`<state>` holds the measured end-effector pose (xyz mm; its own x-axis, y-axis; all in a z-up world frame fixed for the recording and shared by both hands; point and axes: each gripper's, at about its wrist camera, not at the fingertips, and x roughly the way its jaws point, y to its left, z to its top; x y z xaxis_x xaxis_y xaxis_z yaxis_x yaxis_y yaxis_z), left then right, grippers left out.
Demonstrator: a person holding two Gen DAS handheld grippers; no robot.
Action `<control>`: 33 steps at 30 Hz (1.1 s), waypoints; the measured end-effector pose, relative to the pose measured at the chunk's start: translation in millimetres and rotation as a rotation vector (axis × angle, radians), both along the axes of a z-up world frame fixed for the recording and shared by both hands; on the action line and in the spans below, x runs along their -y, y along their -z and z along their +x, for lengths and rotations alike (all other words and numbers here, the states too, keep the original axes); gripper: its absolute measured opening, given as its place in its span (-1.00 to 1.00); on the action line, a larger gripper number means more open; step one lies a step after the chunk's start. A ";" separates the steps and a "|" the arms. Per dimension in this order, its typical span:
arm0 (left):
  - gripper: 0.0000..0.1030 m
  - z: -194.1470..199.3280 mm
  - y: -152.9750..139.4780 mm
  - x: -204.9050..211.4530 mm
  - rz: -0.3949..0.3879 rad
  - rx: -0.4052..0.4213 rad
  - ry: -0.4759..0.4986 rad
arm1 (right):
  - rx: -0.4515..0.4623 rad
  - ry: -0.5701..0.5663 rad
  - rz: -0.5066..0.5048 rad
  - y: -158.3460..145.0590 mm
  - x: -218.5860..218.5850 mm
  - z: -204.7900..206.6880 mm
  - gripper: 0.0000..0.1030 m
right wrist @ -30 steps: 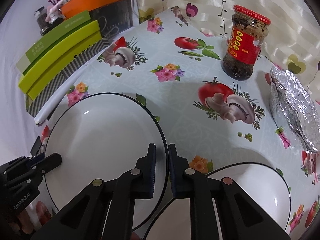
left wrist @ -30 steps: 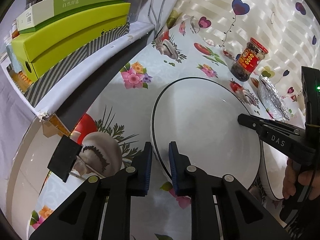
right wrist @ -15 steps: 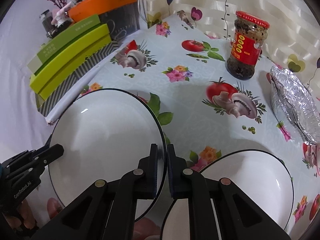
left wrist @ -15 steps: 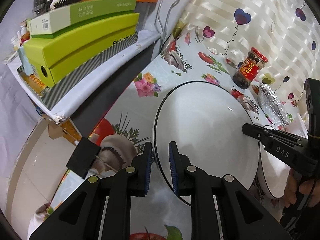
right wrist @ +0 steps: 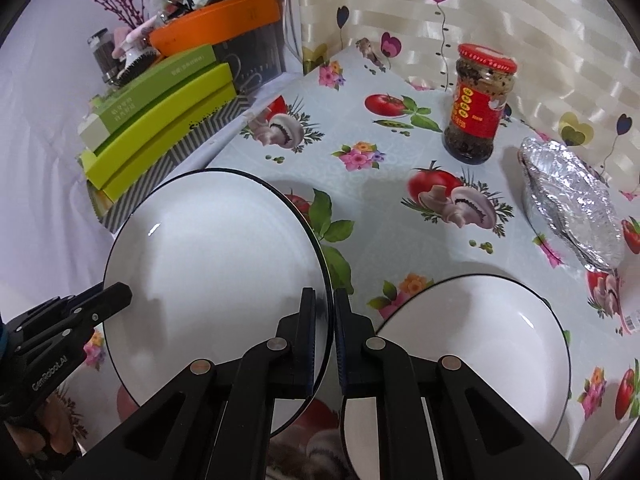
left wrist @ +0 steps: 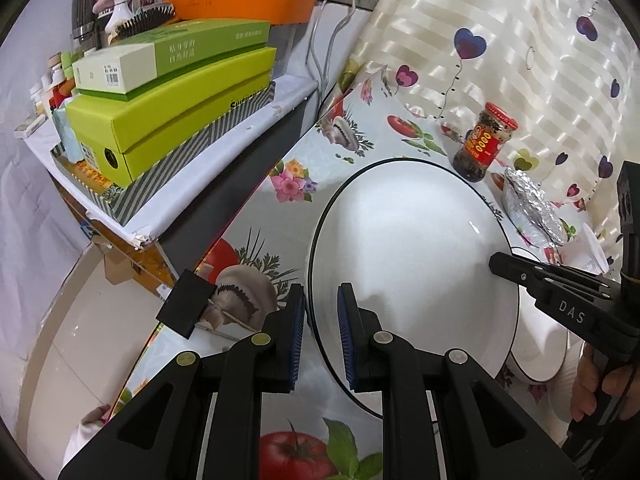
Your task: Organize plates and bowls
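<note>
White porcelain, black-rimmed, the plate hangs clear of the tablecloth just left of the bowl — left gripper and right gripper each clamped on opposite rim edges, seemingly to carry it level — probably for stacking.
</note>
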<state>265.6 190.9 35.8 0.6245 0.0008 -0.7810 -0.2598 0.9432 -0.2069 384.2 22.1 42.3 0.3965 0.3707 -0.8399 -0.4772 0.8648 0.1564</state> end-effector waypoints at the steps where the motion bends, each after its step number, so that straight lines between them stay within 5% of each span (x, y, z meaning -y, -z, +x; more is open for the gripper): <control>1: -0.66 -1.9 -1.6 1.5 -0.001 0.002 0.003 | -0.002 0.002 0.000 -1.3 1.2 -1.8 -0.81; 33: -0.66 -75.8 -3.8 55.6 -0.040 -0.005 0.060 | -0.020 0.071 0.006 -20.3 74.4 -106.1 -0.81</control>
